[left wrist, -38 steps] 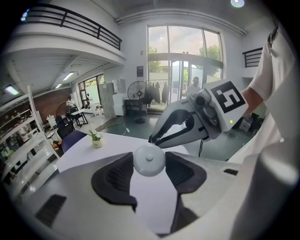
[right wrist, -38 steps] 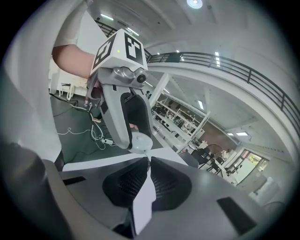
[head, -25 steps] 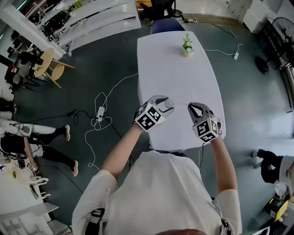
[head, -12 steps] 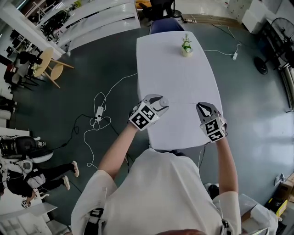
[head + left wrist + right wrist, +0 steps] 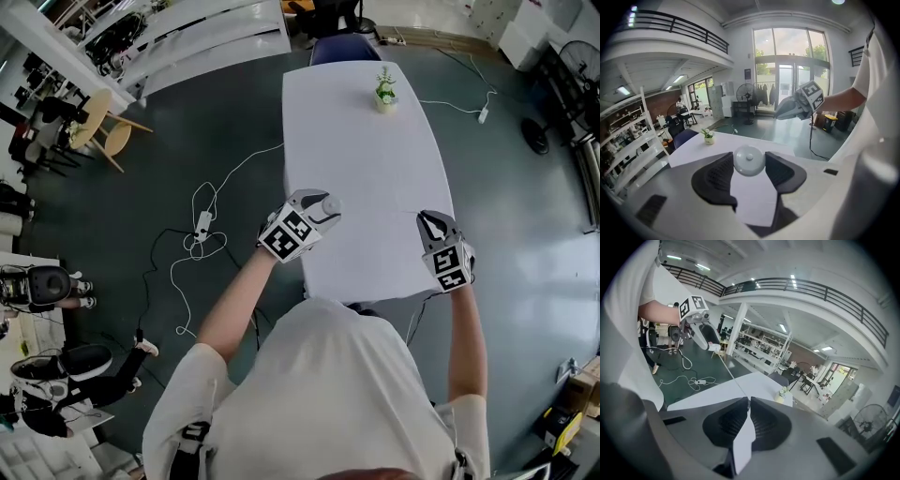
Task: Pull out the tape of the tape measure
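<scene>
A round white tape measure (image 5: 749, 161) sits between the jaws of my left gripper (image 5: 317, 205), which is shut on its case above the near left part of the white table (image 5: 366, 141). My right gripper (image 5: 431, 221) hovers over the table's near right edge, its jaws shut on the end of the thin tape (image 5: 731, 374). The tape runs taut from my right gripper (image 5: 749, 401) across to the left gripper (image 5: 708, 344). In the left gripper view the right gripper (image 5: 799, 105) shows up at the upper right.
A small potted plant (image 5: 383, 92) stands at the table's far end, with a blue chair (image 5: 339, 49) behind it. White cables and a power strip (image 5: 203, 228) lie on the dark floor to the left. More tables and chairs fill the far left.
The two grippers have drawn apart: the right one moved right toward the table's edge, the left one slightly left. More tape is stretched between them.
</scene>
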Demonstrator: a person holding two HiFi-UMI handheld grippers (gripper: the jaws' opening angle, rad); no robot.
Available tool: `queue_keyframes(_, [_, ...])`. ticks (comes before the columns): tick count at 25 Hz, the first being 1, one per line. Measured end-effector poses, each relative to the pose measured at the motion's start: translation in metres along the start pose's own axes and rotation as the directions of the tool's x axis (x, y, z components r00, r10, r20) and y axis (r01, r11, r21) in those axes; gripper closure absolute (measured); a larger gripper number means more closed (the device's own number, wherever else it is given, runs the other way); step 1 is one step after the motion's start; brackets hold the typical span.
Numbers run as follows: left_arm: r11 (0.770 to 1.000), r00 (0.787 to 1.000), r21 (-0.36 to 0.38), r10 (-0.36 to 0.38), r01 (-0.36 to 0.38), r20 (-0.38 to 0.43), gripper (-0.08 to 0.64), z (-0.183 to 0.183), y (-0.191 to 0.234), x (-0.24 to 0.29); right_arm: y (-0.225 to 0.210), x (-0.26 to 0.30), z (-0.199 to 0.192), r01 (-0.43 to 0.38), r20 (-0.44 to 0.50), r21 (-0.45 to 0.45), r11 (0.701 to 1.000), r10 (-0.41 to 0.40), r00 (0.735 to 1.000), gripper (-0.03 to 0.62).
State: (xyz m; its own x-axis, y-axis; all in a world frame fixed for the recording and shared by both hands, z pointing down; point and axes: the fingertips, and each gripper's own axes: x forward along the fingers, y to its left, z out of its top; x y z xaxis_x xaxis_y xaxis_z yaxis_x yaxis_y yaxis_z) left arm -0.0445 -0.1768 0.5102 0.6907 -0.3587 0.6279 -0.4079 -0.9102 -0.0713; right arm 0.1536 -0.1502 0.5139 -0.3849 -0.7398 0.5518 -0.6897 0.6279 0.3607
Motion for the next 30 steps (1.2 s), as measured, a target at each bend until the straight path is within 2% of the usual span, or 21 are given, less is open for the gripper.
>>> queue_keyframes(4, [1.0, 1.0, -0.007, 0.01, -0.009, 0.001, 0.344, -0.004, 0.006, 0.0, -0.01, 0.0, -0.009, 0.018, -0.006, 0.034, 0.999, -0.018, 1.0, 0.551])
queue_keyframes(8, [0.997, 0.999, -0.07, 0.014, -0.012, 0.031, 0.344, -0.01, 0.016, -0.007, -0.028, -0.008, -0.032, 0.043, -0.024, 0.103, 0.994, -0.04, 0.999, 0.551])
queue_keyframes(14, [0.997, 1.0, -0.071, 0.023, -0.022, 0.016, 0.344, -0.014, 0.013, -0.003, -0.034, -0.008, -0.04, 0.049, -0.036, 0.108, 0.993, -0.046, 0.998, 0.551])
queue_keyframes(20, [0.991, 0.999, -0.123, 0.044, -0.043, 0.002, 0.344, -0.026, 0.021, -0.002, -0.043, -0.009, -0.055, 0.054, -0.059, 0.123, 0.991, -0.047, 0.997, 0.551])
queue_keyframes(24, [0.988, 0.997, -0.135, 0.067, -0.071, -0.028, 0.344, -0.038, 0.023, 0.004, -0.048, -0.007, -0.066, 0.06, -0.078, 0.133, 0.989, -0.05, 0.996, 0.551])
queue_keyframes(30, [0.985, 0.997, -0.157, 0.066, -0.072, -0.048, 0.344, -0.048, 0.017, 0.013, -0.054, -0.001, -0.082, 0.041, -0.089, 0.153, 0.987, -0.027, 0.996, 0.551])
